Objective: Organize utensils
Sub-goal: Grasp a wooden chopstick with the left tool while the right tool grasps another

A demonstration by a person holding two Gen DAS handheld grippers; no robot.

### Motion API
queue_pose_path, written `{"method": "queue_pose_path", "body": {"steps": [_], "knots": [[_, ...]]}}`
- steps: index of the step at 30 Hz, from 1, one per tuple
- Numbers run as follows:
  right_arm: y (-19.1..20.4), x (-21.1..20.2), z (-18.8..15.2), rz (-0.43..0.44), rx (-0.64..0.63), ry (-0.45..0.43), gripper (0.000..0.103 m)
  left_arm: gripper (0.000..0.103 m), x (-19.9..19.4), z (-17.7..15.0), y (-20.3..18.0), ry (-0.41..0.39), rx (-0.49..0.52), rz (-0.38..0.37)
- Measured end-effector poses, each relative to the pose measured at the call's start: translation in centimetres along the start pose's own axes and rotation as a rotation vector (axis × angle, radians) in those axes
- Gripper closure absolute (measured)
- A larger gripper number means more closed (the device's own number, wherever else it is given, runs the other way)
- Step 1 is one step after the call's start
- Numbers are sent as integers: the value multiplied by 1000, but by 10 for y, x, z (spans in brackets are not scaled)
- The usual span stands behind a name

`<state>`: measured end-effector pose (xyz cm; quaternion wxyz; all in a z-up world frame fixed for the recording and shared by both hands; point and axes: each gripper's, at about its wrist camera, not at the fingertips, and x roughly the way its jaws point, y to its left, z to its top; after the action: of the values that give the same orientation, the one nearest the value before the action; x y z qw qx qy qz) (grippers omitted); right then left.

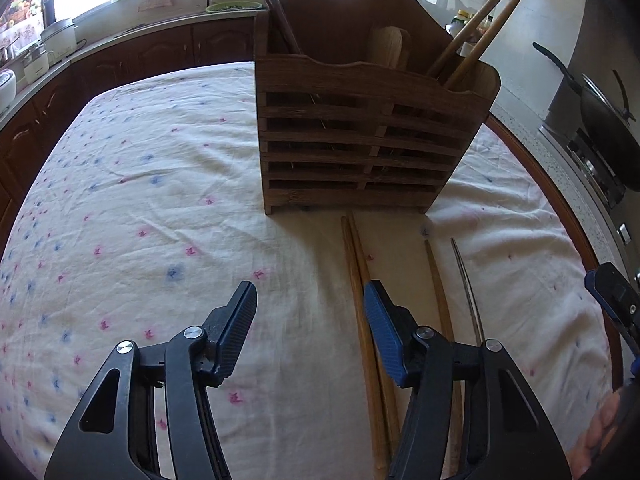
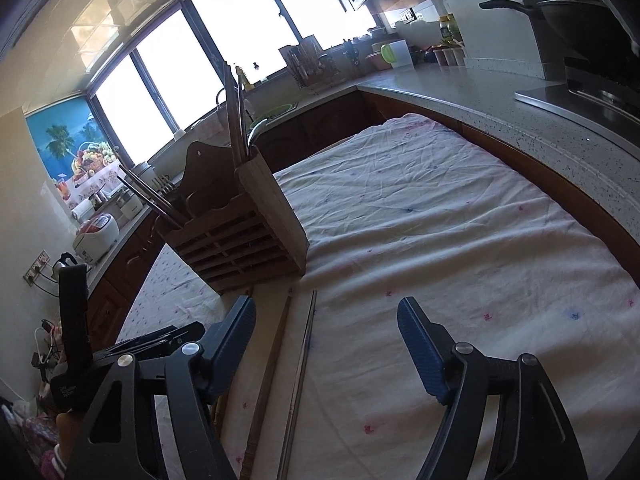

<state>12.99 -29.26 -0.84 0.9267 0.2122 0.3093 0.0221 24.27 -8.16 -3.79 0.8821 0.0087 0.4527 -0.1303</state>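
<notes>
four chopsticks (image 1: pixel 362 300) before wooden holder (image 1: pixel 360 132)

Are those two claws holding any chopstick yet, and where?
Nothing held. Left hand-held gripper and right hand-held gripper are open above the chopsticks.
</notes>
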Motion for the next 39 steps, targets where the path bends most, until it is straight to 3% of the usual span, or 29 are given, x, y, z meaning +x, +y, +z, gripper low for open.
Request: {"method": "queue_pose_path", "body": {"steps": [3,5,8,12,17,26,32,39], "knots": [[-3,1,1,-7,1,3,35,53,12,5,-8,18,25,7],[-5,3,1,-15,4,8,37,64,20,6,-12,37,43,16],[-7,4,2,-20,7,17,42,67,26,3,-14,46,57,0],[-5,7,2,-17,6,25,43,69,25,-4,-24,28,141,48],[6,17,-2,9,-16,54,52,91,13,-18,-15,29,175,4],[35,46,-11,57,-103,152,61,95,-20,-37,30,72,102,-81],[55,82,-18,40,-177,239,67,87,-17,-28,37,68,66,-65],[60,115,-18,-31,-244,297,73,84,0,-17,20,73,110,-21]]}}
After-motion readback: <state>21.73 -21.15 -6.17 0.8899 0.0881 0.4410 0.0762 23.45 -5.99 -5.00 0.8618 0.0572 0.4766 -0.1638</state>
